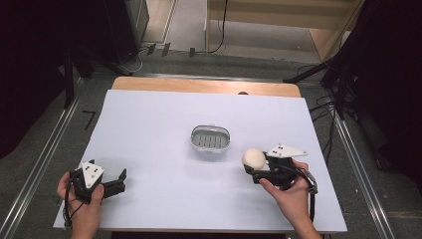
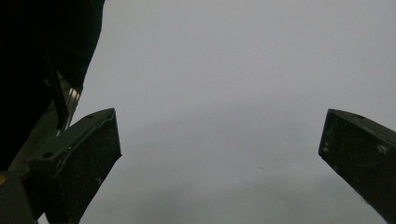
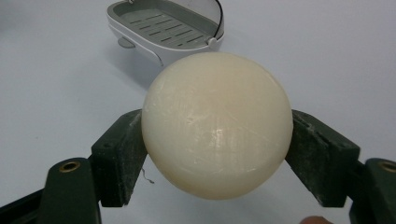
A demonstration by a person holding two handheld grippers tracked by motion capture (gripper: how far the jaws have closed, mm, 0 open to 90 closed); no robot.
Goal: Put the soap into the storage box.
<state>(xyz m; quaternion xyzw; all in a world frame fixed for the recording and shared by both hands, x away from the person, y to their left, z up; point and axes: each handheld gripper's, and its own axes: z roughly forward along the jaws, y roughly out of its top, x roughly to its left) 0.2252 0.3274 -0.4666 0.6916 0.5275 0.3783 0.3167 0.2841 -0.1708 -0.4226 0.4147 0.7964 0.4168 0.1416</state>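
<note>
Right fingers (image 3: 116, 158) clenched on the ball (image 3: 217, 123), one pad on each side, ball pinned at its widest part. Ball is cream, smooth, faint scratches on the skin. In the high view the right gripper (image 1: 255, 167) carries the ball (image 1: 254, 158) at its tip, pointing toward 10 o'clock, right hand (image 1: 288, 186) wrapped round the body behind it, grey plate on top. Ball sits at about 4 o'clock from the dish (image 1: 211, 139), near it but not touching; whether it is off the table can't be told.

In the right gripper view the dish (image 3: 166, 30) lies beyond the ball at 11 o'clock, apart from it. White shell, grey slotted insert, thin wire handle at its right rim. Dish is about at the table's centre, empty.

Left fingers (image 2: 93, 158) released, spread wide, nothing between them, plain white surface past them. Left gripper (image 1: 117, 181) rests low at the table's 7 o'clock corner, pointing toward 2 o'clock, left hand (image 1: 82, 199) gripping the body. Well apart from dish and ball.

Table (image 1: 149, 114) has a white sheet on top, a wood edge showing at 12 o'clock. Grey floor (image 1: 45, 144) round it, with metal rails down both sides.
</note>
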